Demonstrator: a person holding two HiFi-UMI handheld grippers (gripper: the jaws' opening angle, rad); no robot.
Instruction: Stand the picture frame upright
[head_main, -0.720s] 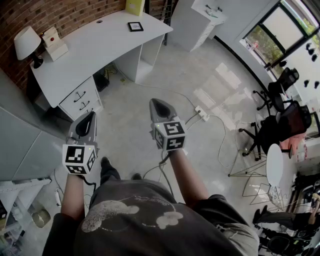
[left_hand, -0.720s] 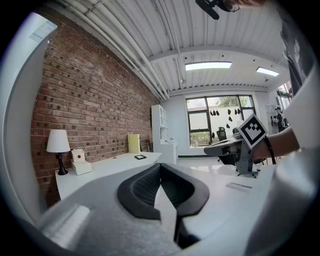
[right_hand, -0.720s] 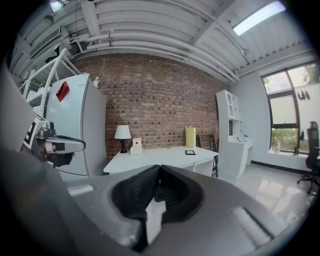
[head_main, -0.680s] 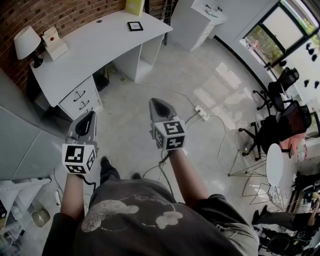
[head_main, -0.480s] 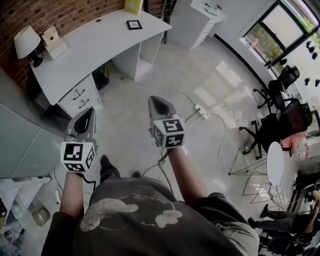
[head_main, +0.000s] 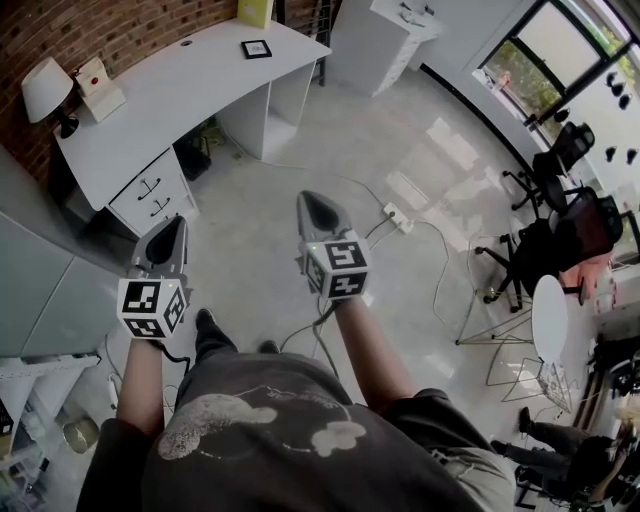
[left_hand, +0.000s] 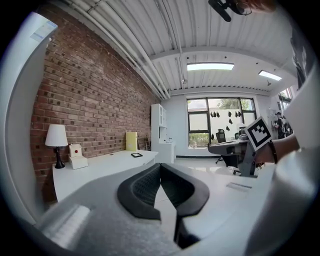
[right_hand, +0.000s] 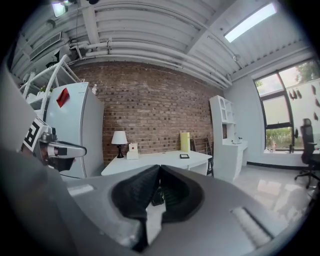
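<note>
Picture frame flat on curved white desk

Open floor runs straight up to the surface. Lamp and white box crowd its left end, yellow box stands near the picture frame. Middle's free.

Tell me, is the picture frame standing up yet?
Not yet. Nothing looks done: the picture frame lies flat at the far end of the white desk. In hand: nothing; the left gripper and right gripper are both shut and empty, out over the floor, away from the desk. Left to do: get to the desk, grip the frame and stand it up.
</note>
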